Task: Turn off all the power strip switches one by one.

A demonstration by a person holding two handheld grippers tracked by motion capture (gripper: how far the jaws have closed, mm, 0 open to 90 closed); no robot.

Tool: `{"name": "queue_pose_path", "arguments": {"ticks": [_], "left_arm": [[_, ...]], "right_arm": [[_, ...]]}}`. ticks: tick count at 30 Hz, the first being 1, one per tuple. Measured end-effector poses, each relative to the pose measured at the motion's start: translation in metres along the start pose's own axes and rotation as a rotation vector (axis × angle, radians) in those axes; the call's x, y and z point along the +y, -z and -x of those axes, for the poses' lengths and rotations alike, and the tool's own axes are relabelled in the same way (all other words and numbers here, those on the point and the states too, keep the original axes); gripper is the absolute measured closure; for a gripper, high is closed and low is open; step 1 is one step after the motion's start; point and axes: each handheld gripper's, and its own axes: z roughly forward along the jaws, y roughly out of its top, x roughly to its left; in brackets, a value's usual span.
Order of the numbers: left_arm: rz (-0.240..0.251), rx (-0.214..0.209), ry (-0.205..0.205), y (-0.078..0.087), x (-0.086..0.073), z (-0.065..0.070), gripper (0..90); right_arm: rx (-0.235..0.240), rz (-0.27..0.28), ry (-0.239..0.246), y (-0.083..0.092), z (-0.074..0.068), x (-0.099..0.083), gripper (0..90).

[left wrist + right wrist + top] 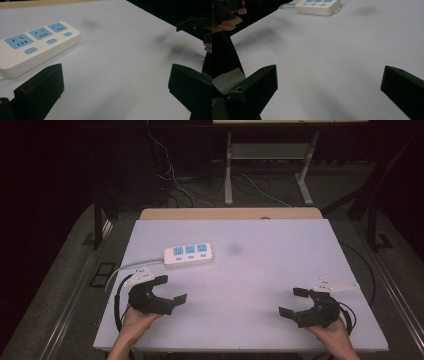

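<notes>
- Lying flat on the white counter [260,270], one white power strip [189,255] sits toward the far left, just beyond the left gripper [172,290] and apart from it; nothing touches it.
- From the left gripper view, the power strip [37,45] lies ahead and to the left of the spread jaws, on the counter [120,65], its near end cut off by the left edge.
- From the right gripper view, the power strip [318,6] is far off at the top, well apart from the right gripper [329,87], with its far side cut off by the top edge.
- Left gripper: jaws wide apart, nothing between them, held by the left hand [137,320] near the counter's front left.
- Right gripper [295,301]: jaws likewise wide apart and empty, held by the right hand [332,332] near the front right corner.
- Count: one power strip with three blue sockets, each with a small blue button beside it; two grippers; two grey three-cornered plates, one on each gripper.
- A grey cord [132,266] leaves the strip's left end and curves toward the counter's left edge; where it ends is hard to make out.
- A faint dark smudge [234,249] marks the counter right of the strip.
- Beyond the counter the floor is dim, and the loose cables [175,180] and table legs [229,170] there are hard to make out.
</notes>
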Motion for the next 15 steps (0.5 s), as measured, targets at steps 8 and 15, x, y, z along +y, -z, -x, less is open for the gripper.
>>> {"name": "queue_pose_path", "arguments": {"ticks": [8,15], "left_arm": [[-0.03,0.006,0.001,-0.003,0.006,-0.009,0.0],[-0.058,0.01,-0.007,-0.007,0.015,-0.014,0.0]], "right_arm": [[-0.002,0.001,-0.002,0.0,0.0,0.0,0.7],[-0.003,-0.002,-0.002,0.0,0.0,0.0,0.7]]}}
